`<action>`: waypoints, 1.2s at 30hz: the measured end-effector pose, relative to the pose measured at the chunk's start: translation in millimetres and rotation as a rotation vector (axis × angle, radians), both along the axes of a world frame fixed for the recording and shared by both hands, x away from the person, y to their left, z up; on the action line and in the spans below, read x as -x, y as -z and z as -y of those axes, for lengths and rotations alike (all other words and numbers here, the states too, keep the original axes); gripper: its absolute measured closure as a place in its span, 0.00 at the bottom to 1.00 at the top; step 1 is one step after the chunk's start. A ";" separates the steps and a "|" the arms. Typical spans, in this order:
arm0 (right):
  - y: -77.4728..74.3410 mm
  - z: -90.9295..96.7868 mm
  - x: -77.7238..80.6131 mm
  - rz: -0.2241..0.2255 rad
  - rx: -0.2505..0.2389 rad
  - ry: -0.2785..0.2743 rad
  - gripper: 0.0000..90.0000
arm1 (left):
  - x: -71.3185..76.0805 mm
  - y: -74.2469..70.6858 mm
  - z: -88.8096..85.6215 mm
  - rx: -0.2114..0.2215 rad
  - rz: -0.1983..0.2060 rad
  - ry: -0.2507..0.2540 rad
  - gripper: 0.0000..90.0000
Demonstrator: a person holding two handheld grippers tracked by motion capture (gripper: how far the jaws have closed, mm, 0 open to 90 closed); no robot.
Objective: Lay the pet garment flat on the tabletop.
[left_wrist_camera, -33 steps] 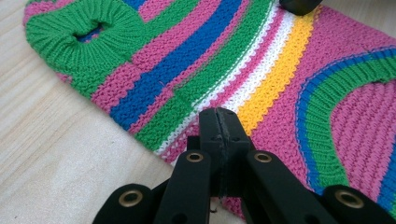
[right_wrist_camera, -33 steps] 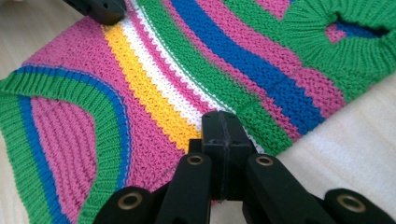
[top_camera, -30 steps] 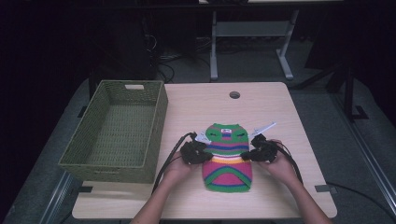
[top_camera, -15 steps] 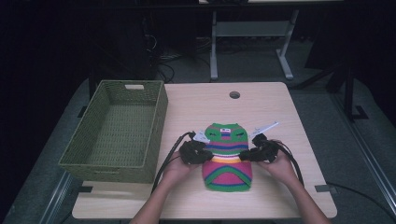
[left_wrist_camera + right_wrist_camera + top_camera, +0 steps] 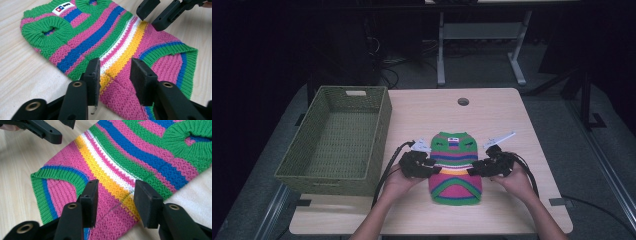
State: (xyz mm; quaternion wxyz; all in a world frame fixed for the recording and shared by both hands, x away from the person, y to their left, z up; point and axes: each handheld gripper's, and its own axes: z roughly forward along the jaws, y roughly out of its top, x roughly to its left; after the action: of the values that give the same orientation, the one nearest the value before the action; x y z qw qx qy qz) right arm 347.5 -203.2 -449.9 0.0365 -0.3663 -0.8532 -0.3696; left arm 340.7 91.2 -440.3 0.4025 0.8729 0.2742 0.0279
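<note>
The wooden table [image 5: 507, 115] is carrying a woven green basket [image 5: 337, 140] on its left side, sitting empty. Near the front edge, a small striped knitted sweater [image 5: 455, 167] is lying flat between the two tongs. It is looking soft, light and floppy, so it will likely be sagging unless pinched at both side edges, around the yellow stripe. The left gripper [image 5: 113, 75] is hovering released, jaws straddling that edge fold. The right gripper [image 5: 116, 195] is doing the same opposite, also spread apart.
</note>
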 end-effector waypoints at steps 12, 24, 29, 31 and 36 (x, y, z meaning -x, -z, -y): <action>-7.7 7.9 8.4 0.022 -0.002 0.006 0.53 | 7.6 -2.7 -7.9 0.021 -0.021 -0.018 0.54; -3.6 23.1 17.7 0.010 -0.020 0.013 0.47 | 14.0 -1.1 -11.6 0.030 -0.023 -0.032 0.44; -5.6 29.3 21.9 0.015 -0.025 0.015 0.46 | 18.1 -0.7 -11.4 0.040 -0.027 -0.030 0.39; -5.8 32.2 23.9 0.010 -0.029 0.020 0.46 | 19.8 -0.7 -11.8 0.033 -0.020 -0.021 0.39; -4.0 41.7 28.1 0.014 -0.029 0.034 0.45 | 23.1 -2.2 -12.4 0.037 -0.026 -0.023 0.35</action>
State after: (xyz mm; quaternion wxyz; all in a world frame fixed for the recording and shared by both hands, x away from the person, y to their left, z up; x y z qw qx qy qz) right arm 319.4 -244.9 -445.9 0.0294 -0.3774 -0.8417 -0.3851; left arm 317.6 103.6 -438.1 0.4145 0.8624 0.2902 0.0160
